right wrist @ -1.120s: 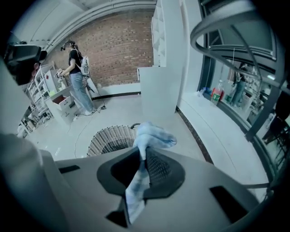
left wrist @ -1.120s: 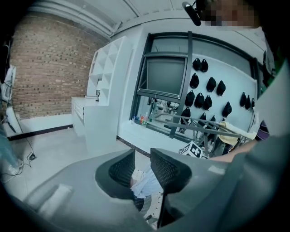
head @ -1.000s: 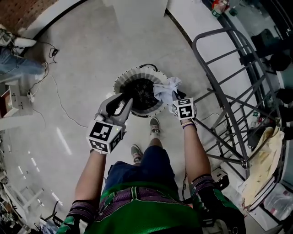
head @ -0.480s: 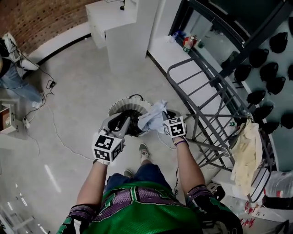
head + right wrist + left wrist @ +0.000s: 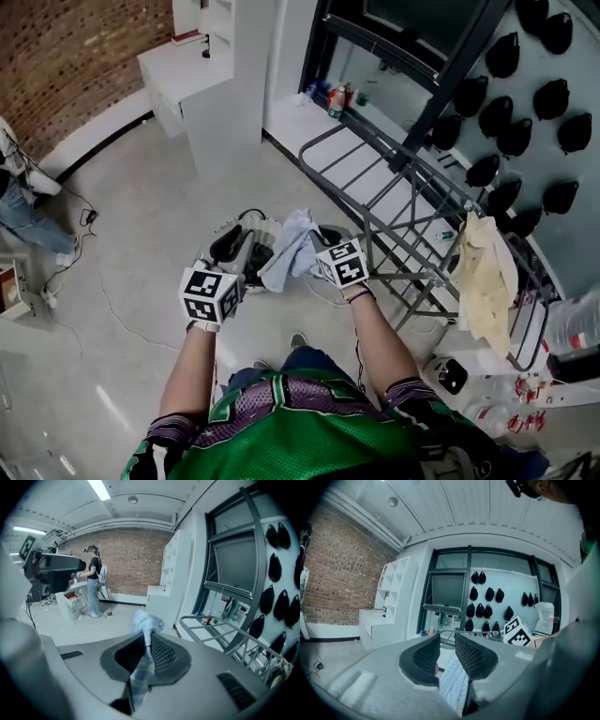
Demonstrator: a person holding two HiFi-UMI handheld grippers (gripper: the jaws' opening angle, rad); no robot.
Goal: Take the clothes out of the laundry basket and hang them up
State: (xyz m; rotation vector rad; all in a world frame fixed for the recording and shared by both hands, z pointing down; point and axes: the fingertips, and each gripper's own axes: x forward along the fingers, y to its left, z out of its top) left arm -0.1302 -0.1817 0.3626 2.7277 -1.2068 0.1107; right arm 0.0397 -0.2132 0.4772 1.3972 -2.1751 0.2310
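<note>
Pale blue cloth [image 5: 286, 253] over round white slatted laundry basket [image 5: 262, 225] on floor [image 5: 141, 281]; grey metal drying rack [image 5: 412, 169] to right.

You stood on a pale floor [image 5: 122, 216]. On it: laundry basket [image 5: 261, 262], drying rack [image 5: 403, 159] just beside, white cabinet [image 5: 225, 103], loose cable [image 5: 112, 305].

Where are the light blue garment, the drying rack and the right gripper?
light blue garment [image 5: 286, 251]: head view, bunched middle of the fabric.
drying rack [image 5: 202, 616]: right gripper view, its near top rail.
right gripper [image 5: 146, 635]: right gripper view, between its fingertips, shut on the garment.
</note>
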